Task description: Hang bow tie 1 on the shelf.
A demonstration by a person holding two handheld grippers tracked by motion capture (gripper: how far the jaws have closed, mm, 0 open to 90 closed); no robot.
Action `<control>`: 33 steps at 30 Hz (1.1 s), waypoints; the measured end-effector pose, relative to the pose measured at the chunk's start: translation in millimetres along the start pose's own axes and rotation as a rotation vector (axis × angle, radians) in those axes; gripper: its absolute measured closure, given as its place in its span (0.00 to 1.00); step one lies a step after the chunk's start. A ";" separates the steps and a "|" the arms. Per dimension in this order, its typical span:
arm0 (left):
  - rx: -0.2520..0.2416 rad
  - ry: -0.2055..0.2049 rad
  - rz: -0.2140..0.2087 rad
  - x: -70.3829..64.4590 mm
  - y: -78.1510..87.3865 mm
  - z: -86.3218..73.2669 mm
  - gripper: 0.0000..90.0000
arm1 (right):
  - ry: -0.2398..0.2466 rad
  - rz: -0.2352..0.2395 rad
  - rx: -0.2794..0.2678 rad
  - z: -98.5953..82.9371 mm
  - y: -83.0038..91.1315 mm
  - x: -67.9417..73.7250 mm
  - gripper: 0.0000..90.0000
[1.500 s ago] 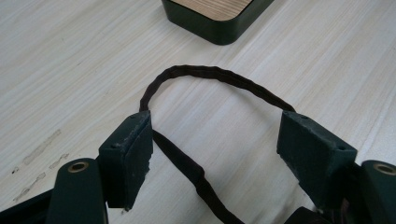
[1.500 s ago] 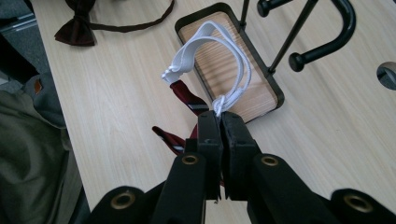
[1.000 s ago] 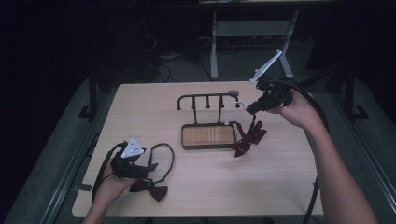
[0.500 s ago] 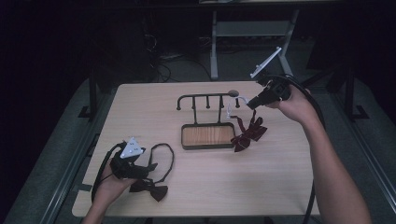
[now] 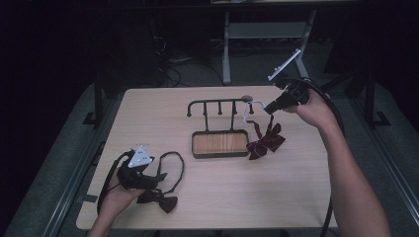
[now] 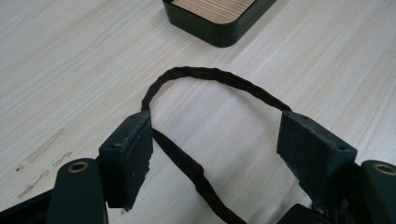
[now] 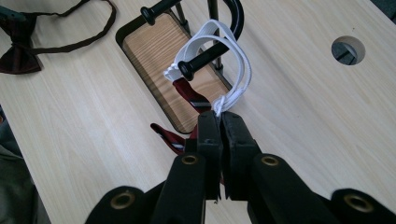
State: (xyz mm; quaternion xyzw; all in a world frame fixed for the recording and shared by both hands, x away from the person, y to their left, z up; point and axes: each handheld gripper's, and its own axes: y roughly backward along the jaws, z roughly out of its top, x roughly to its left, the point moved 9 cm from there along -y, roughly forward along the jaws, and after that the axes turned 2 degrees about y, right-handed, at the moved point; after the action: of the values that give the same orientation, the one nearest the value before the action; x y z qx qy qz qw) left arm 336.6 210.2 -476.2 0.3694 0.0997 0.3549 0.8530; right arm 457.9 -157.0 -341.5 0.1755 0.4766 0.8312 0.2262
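Right gripper has its jaws closed on the white elastic loop of the red striped bow tie, and it holds this loop around the end peg of the black hanger rack. One second ago the tie hung lower and nearer to the surface, beside the tray; now the hand is raised and moved toward the rack, and the loop has reached the peg. I judge that the hanging step is almost finished: the loop seems to sit over the peg's knob, so what is left is to let it go and check that the tie hangs free beside the wooden tray. Left gripper has not moved in this time. Its jaws stand open over the thin strap of the dark bow tie, which lies flat on the surface near the front edge, not yet picked up.
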 end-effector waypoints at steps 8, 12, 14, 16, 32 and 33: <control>0.006 -0.001 -0.004 0.9 0.3 -0.5 0.30 | -0.011 0.007 -0.001 -1.1 -5.7 -3.1 0.96; 0.007 -0.004 -0.004 0.5 0.0 -0.5 0.30 | -0.021 0.008 -0.004 -2.5 -7.3 -5.3 0.96; 0.006 -0.005 -0.004 0.4 0.0 -0.4 0.30 | -0.021 0.009 -0.003 -2.9 -7.6 -5.3 0.96; 0.008 -0.007 -0.003 0.3 0.0 -0.4 0.30 | -0.020 0.007 -0.002 -3.9 -8.6 -6.2 0.96; 0.009 -0.004 -0.004 0.4 0.0 -0.6 0.30 | -0.031 0.016 -0.004 -6.2 -15.6 -8.7 0.95; 0.008 -0.004 -0.004 0.5 0.1 -0.5 0.30 | -0.033 0.017 -0.004 -5.8 -16.3 -8.6 0.95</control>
State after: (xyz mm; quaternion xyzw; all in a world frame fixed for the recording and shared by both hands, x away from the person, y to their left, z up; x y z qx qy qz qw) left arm 336.7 210.8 -476.5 0.3734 0.1002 0.3521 0.8524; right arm 465.6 -158.6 -359.2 0.1926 0.4697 0.8310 0.2275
